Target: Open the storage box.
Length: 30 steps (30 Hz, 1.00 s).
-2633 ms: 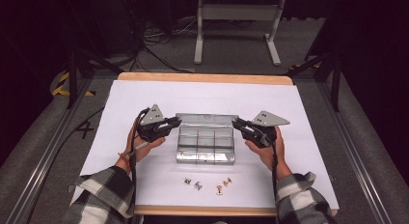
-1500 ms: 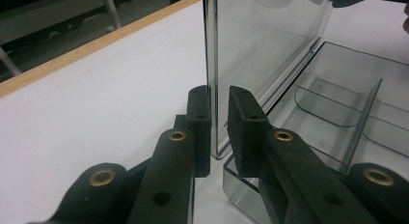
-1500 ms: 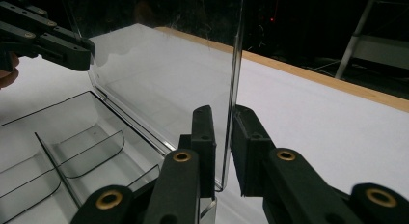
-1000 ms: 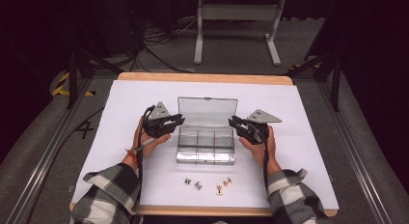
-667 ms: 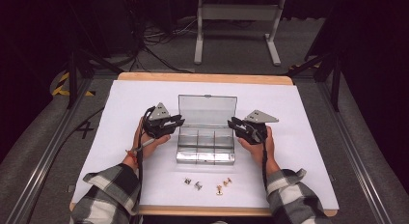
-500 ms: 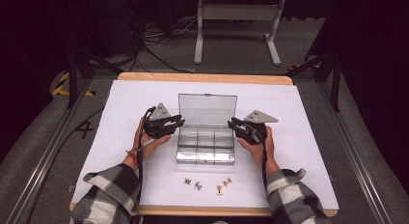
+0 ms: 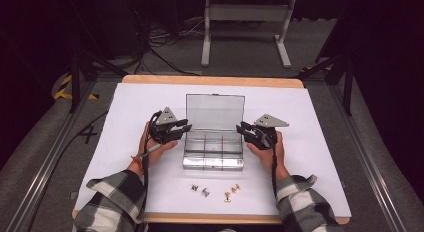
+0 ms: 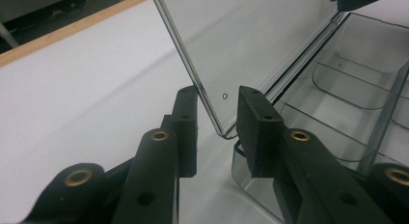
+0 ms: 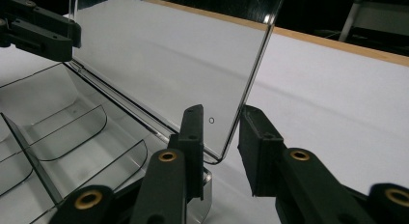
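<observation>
A clear plastic compartment box [image 7: 214, 153] stands on the white sheet, its lid [image 7: 215, 111] raised upright at the back. My left gripper [image 7: 185, 129] is at the lid's left lower corner and my right gripper [image 7: 241, 128] at its right lower corner. In the left gripper view the lid's edge [image 8: 212, 108] stands between the pads of the left gripper [image 8: 218, 110] with a gap on each side. The right gripper view has the lid's edge [image 9: 241, 103] between the pads of the right gripper [image 9: 222, 119], likewise free. Both pairs of jaws have just been opening. The compartments [image 9: 72, 132] look empty.
Several small metal fasteners [image 7: 205, 192] lie on the white sheet [image 7: 310, 142] in front of the box. The table's wooden edge [image 7: 210, 81] runs along the back. A metal stand [image 7: 245, 22] and cables are on the floor beyond.
The lid lay flat on the box at first and now stands upright. Both grippers moved inward to its lower corners and have held still over the last second.
</observation>
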Motion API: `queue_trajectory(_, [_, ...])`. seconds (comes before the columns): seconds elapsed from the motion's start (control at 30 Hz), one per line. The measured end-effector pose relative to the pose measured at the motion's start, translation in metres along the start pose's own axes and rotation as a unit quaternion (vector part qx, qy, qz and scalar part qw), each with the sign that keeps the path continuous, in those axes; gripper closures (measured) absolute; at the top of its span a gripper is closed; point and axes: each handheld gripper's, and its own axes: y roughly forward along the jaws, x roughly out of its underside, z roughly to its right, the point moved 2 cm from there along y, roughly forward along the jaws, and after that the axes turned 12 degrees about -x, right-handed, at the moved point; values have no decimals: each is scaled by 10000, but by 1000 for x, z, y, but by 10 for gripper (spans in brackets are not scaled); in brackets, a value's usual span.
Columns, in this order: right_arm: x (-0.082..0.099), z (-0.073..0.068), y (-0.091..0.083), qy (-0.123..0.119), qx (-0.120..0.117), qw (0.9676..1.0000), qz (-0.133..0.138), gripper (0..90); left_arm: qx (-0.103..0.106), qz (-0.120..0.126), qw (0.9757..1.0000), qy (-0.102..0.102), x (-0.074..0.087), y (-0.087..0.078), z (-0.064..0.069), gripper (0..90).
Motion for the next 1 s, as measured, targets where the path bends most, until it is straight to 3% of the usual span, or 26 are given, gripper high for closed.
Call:
queue_trajectory(0.43, [0,0,-1,-10,30,10000,-24,726,68,16,9999,-144,3,0,-2,716])
queue_trajectory(0.77, [2,-1,-1,-9,7,10000,-63,706,-9,22,9999,-132,3,-1,0,714])
queue_trajectory(0.83, [2,0,-1,0,21,10000,-63,706,-7,-10,10000,-13,3,0,0,697])
queue_trajectory(1.0, [2,0,-2,-15,31,10000,-66,684,6,-19,10000,-49,3,0,0,687])
